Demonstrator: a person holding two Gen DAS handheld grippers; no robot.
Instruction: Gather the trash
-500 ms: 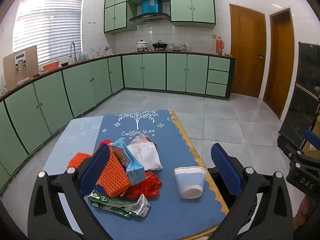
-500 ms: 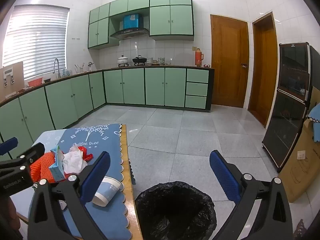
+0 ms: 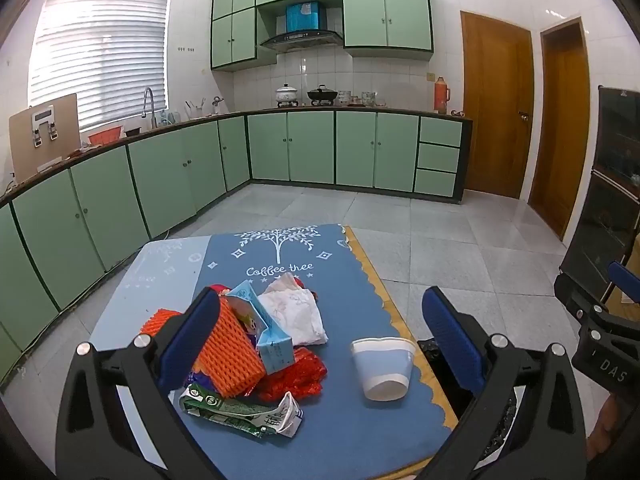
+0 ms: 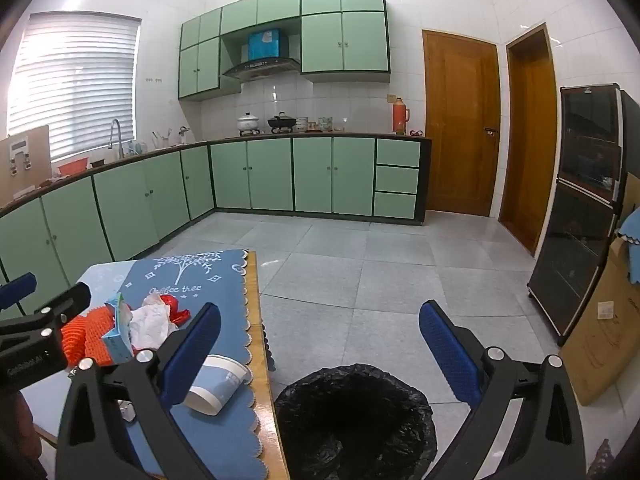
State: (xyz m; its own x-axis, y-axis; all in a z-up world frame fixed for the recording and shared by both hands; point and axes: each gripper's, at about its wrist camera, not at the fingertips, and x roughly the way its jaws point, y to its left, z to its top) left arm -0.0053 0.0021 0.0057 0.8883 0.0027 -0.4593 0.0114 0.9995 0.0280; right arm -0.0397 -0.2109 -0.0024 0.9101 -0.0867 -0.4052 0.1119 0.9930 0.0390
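A heap of trash lies on the blue mat (image 3: 340, 432): an orange foam net (image 3: 230, 354), a light blue carton (image 3: 266, 330), a white crumpled wrapper (image 3: 298, 314), red plastic (image 3: 296, 374) and a flattened green-and-white carton (image 3: 240, 406). A blue-and-white paper cup (image 3: 384, 366) lies on its side to the right of the heap. My left gripper (image 3: 320, 344) hovers over the heap, open, nothing between its fingers. My right gripper (image 4: 320, 354) is open above a bin with a black bag (image 4: 354, 420) beside the table. The paper cup (image 4: 218, 382) shows there too.
The table's wooden edge (image 4: 266, 404) runs next to the bin. Green kitchen cabinets (image 3: 312, 148) line the far wall and the left side. A dark glass cabinet (image 4: 580, 208) and a cardboard box (image 4: 600, 320) stand at the right. Grey floor tiles (image 4: 360, 264) lie between.
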